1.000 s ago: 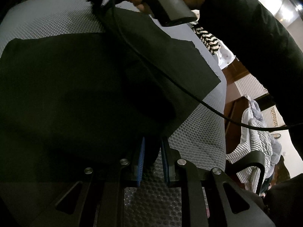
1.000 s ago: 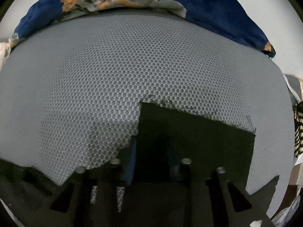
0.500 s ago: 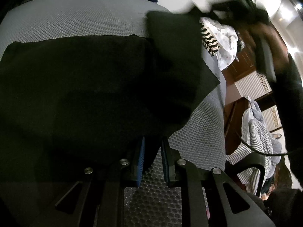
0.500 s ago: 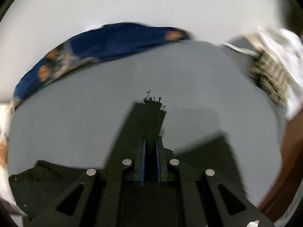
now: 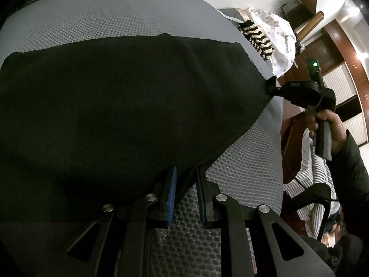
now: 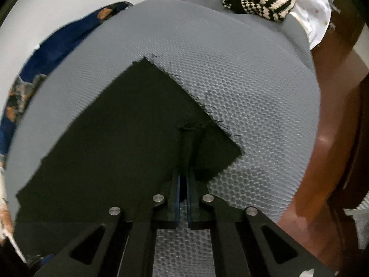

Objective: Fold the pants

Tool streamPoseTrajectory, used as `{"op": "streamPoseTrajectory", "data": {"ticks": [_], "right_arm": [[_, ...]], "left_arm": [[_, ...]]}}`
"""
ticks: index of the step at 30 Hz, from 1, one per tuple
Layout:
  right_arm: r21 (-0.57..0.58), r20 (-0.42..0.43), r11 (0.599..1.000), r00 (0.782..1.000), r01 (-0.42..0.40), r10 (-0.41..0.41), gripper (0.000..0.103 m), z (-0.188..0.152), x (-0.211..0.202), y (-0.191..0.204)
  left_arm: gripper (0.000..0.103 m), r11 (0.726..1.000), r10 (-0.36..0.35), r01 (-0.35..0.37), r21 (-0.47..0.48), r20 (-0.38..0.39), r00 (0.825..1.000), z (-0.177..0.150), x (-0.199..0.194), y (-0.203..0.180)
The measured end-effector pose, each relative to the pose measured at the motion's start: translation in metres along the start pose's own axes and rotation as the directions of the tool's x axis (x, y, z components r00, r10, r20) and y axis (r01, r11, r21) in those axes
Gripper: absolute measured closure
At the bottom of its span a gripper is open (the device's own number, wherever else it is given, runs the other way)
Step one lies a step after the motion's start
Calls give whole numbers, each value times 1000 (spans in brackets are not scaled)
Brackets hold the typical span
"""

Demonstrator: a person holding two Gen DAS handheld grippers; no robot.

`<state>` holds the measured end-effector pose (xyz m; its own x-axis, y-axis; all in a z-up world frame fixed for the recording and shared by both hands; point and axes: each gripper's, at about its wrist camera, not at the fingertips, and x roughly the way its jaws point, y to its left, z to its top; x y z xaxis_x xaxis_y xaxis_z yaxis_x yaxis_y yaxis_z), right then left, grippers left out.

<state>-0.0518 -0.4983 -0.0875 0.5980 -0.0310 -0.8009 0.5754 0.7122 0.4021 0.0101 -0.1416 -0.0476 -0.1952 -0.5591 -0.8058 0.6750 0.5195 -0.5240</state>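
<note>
Black pants (image 5: 129,106) lay spread flat on the grey bed (image 5: 120,18); left gripper (image 5: 186,189) pinched shut on near edge, right gripper (image 6: 183,184) pinched shut on frayed corner; might slip loose and wrinkle if tugged hard

Grey honeycomb-textured padded surface (image 5: 143,18). Plain white wall (image 6: 57,2) at 11 o'clock. Dark reddish-brown wooden cabinets (image 5: 332,41) at 2 o'clock; bright ceiling light spot (image 5: 359,55) beside them.
</note>
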Motion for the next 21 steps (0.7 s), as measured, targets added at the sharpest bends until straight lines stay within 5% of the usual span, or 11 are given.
{"op": "streamPoseTrajectory", "data": {"ticks": [8, 14, 21], "right_arm": [[42, -16, 992, 992, -122, 123, 90, 9, 1, -14], [-8, -2, 997, 997, -77, 77, 96, 18, -2, -15], [-90, 130, 995, 990, -38, 50, 101, 19, -33, -7]], "left_arm": [[85, 1000, -1, 1, -16, 3, 1000, -2, 0, 1], [85, 1000, 4, -4, -19, 1, 1000, -4, 0, 2], [85, 1000, -2, 2, -4, 12, 1000, 1, 0, -2]]}}
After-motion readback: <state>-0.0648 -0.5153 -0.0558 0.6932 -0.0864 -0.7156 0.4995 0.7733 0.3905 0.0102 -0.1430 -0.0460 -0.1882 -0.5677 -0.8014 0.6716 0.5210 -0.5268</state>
